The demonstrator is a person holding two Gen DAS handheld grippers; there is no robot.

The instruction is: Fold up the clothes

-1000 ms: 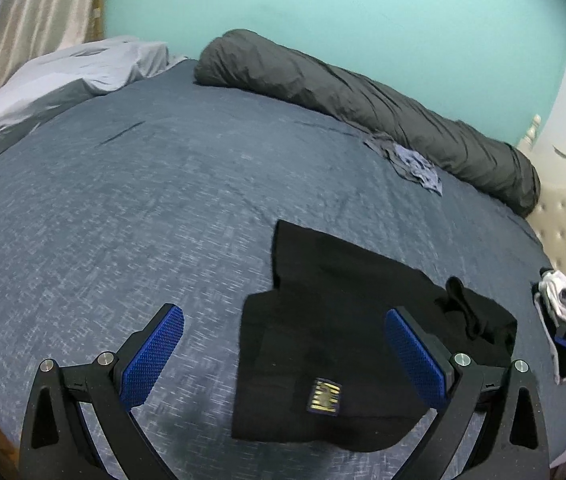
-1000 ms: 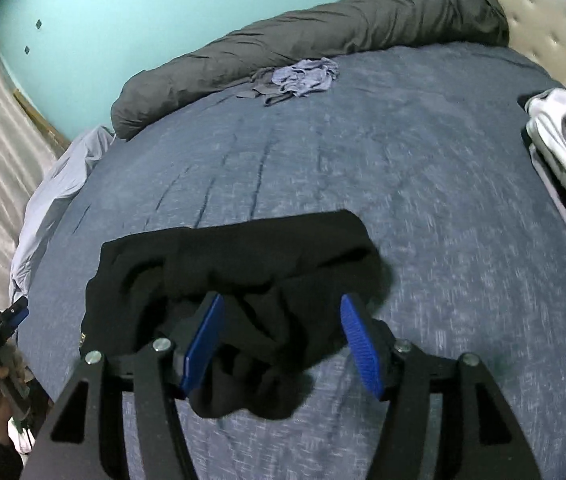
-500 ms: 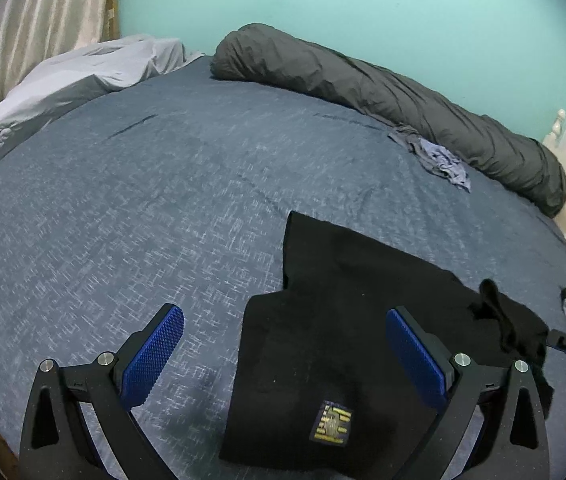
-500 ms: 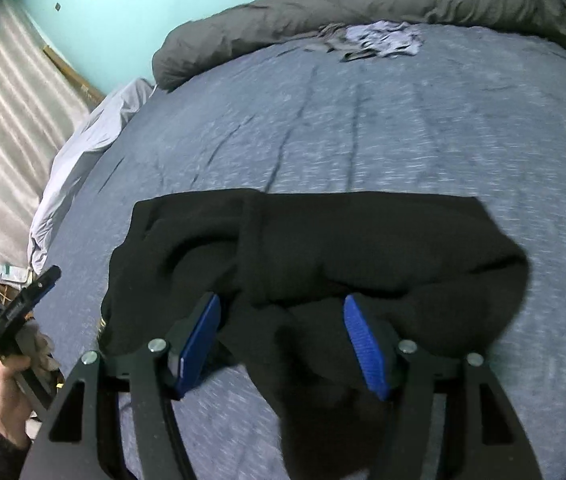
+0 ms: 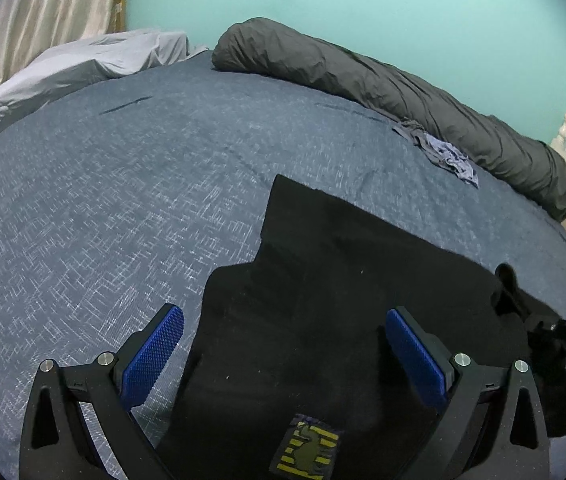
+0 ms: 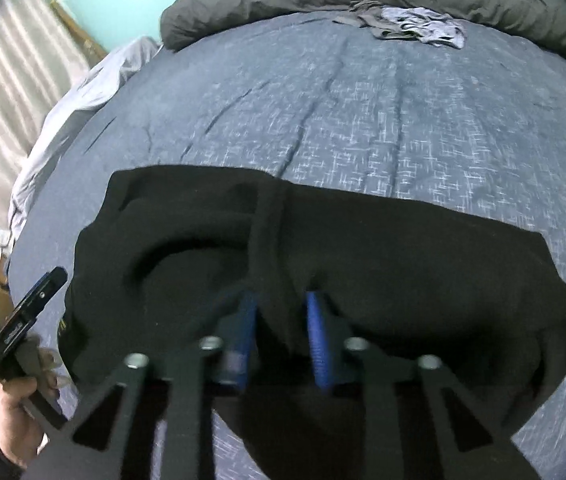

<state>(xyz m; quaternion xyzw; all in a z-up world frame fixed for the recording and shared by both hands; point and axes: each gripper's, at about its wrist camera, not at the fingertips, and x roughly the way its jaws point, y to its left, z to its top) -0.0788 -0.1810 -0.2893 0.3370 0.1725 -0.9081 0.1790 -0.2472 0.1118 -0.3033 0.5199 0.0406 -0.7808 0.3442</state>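
A black garment [image 5: 323, 288] with a yellow patch [image 5: 309, 450] lies on the blue bed [image 5: 123, 200]. My left gripper [image 5: 283, 344] is open just above its near edge, the patch between the blue pads. In the right wrist view the garment [image 6: 403, 248] lies spread and rumpled. My right gripper [image 6: 279, 332] is shut on a bunched fold at its near edge. The left gripper [image 6: 23, 312] shows at the left of that view, and the right gripper's body [image 5: 563, 330] at the right of the left wrist view.
A rolled dark grey duvet [image 5: 383, 84] lies along the far edge by the teal wall. A small grey-blue garment [image 5: 447, 156] lies next to it, also in the right wrist view [image 6: 415, 26]. A light grey sheet [image 5: 83, 68] is bunched by the curtain.
My right gripper has closed from open onto a fold of the black garment. My left gripper has moved closer over the garment's near edge, still open.
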